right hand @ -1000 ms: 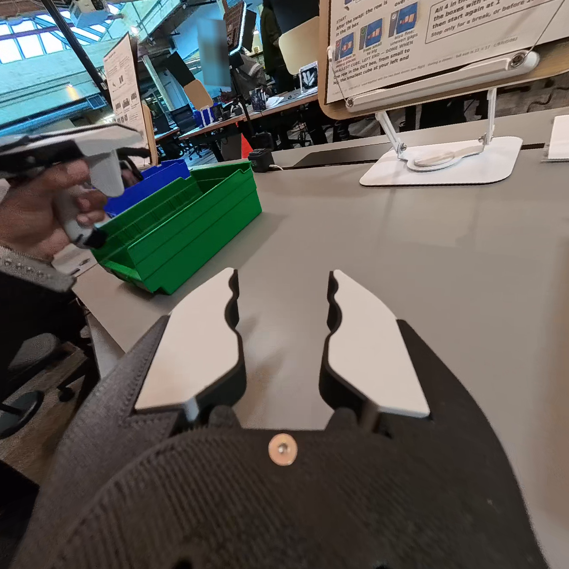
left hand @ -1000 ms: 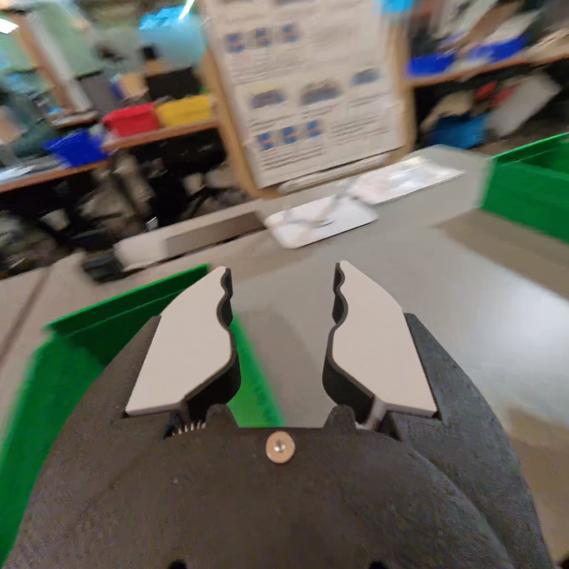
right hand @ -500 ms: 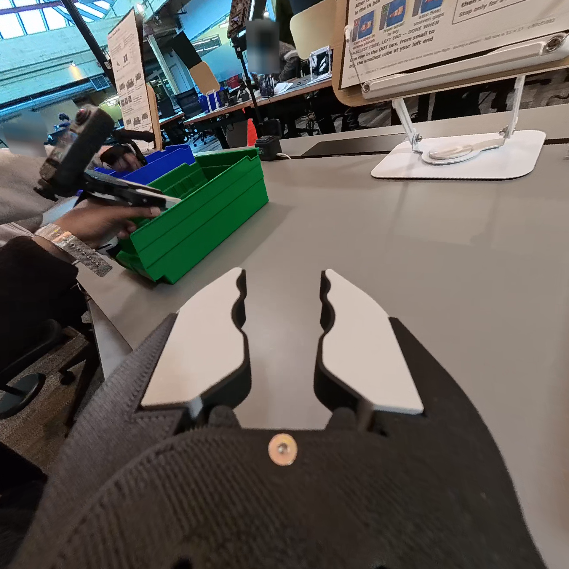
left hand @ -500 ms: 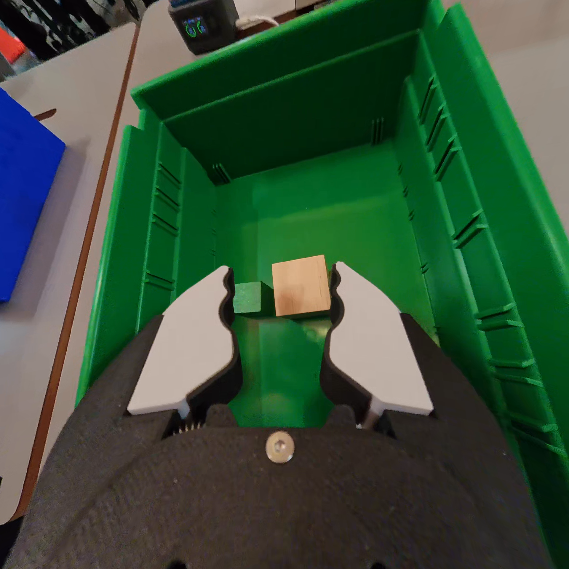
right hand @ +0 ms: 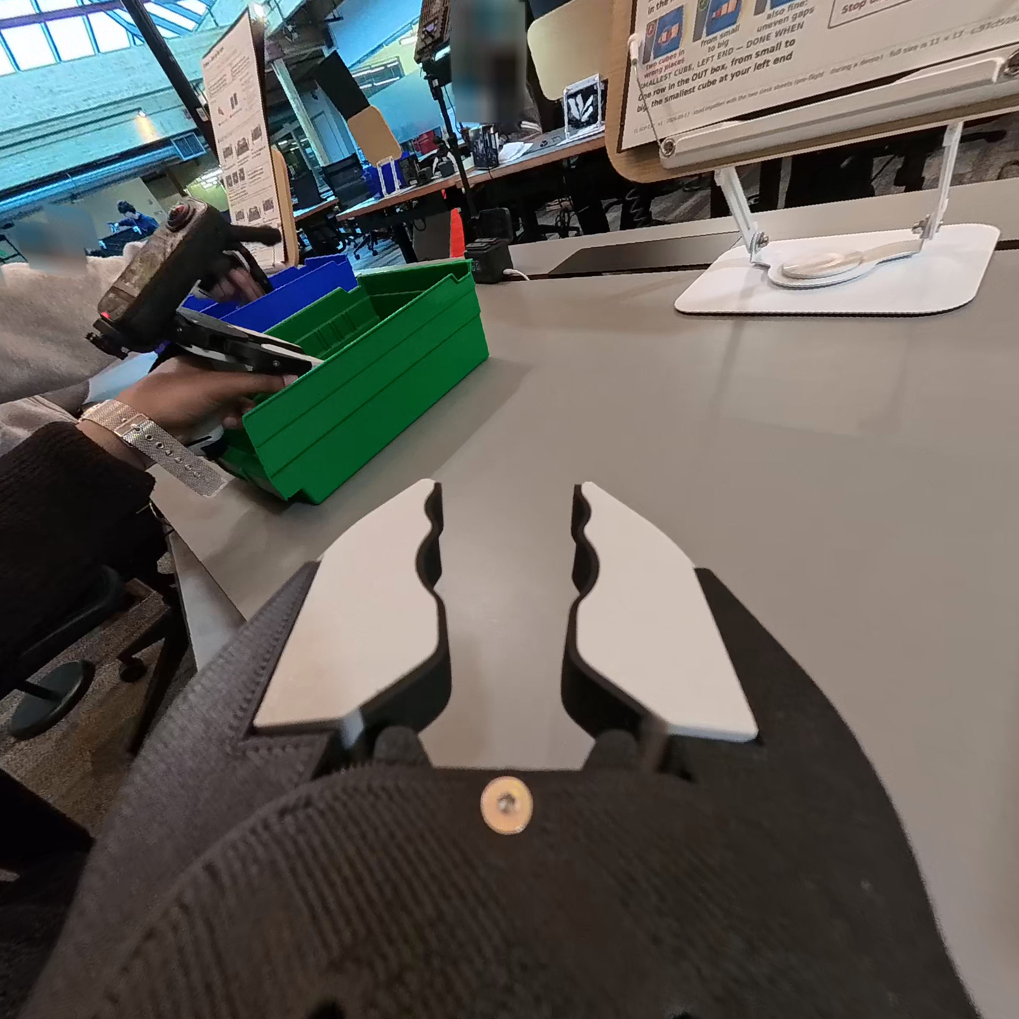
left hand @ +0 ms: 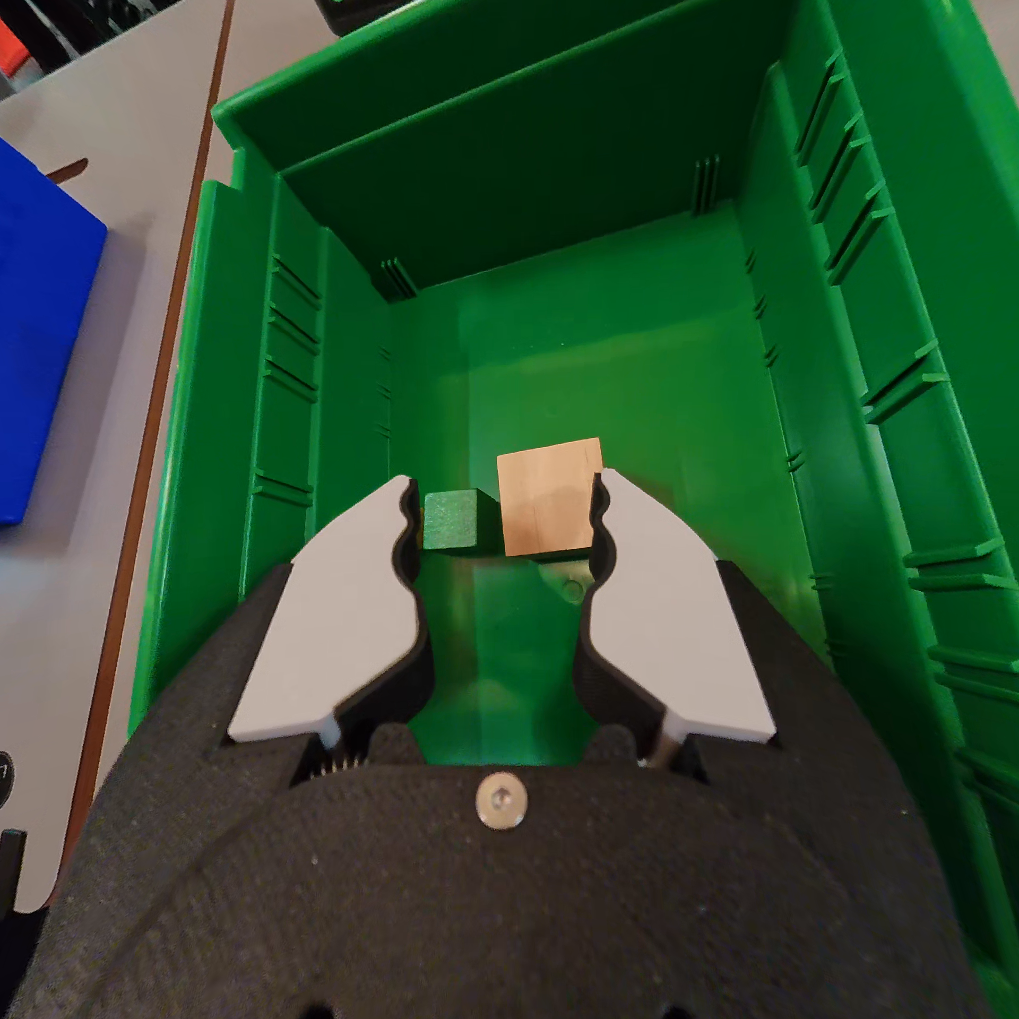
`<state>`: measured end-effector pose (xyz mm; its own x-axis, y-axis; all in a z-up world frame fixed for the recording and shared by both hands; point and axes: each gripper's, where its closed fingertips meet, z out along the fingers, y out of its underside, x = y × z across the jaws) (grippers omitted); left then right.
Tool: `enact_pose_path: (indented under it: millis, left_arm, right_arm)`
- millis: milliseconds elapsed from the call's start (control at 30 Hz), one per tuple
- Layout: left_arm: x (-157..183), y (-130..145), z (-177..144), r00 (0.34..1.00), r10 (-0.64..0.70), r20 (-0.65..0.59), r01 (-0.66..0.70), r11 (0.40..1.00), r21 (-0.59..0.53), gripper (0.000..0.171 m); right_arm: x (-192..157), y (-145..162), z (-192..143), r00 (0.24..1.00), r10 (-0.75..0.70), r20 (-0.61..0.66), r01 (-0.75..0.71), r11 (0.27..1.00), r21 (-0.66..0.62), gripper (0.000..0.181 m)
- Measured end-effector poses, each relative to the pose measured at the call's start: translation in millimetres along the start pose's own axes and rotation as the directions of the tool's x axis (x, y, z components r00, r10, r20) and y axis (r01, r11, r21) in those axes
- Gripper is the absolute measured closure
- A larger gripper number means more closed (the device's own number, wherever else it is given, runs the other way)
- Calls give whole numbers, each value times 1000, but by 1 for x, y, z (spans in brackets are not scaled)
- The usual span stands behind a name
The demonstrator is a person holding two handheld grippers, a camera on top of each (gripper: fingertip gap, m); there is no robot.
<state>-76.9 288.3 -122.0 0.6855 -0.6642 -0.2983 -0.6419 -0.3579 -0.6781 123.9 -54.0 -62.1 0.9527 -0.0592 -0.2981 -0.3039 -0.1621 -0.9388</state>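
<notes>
My left gripper (left hand: 503,485) is open and points down into a green bin (left hand: 827,386). A plain wooden cube (left hand: 543,496) and a smaller green cube (left hand: 449,518) sit side by side on the bin floor, between and just beyond my fingertips. The wooden cube is close to my right finger (left hand: 650,579). My right gripper (right hand: 506,488) is open and empty, low over the bare grey table (right hand: 772,468). The right wrist view shows the left gripper (right hand: 259,353) in a person's hand (right hand: 187,397) at the near end of the green bin (right hand: 375,380).
A blue bin (left hand: 33,342) stands left of the green one and also shows behind it in the right wrist view (right hand: 275,298). A white stand base (right hand: 838,275) holding a printed board stands at the back right. The table's front edge (right hand: 209,584) is at the left, with a chair below.
My left gripper swung from facing across the table to pointing down into the green bin, then came closer to the two cubes. My right gripper shifted slightly and its fingers narrowed a little.
</notes>
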Motion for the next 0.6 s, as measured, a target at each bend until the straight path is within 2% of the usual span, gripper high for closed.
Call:
enact_pose_path:
  millis: [200,367,600]
  left_arm:
    - [1,3,2,1000,-6,-22,5,1000,-25,111]
    - [4,11,1,965,-176,-193,161,983,-91,112]
    - [13,11,4,974,-117,-192,99,990,-98,114]
  right_arm:
    - [0,1,0,1000,10,5,-10,1000,-3,135]
    - [0,1,0,1000,25,11,-25,1000,-6,135]
    - [0,2,1,999,44,19,-43,999,-12,135]
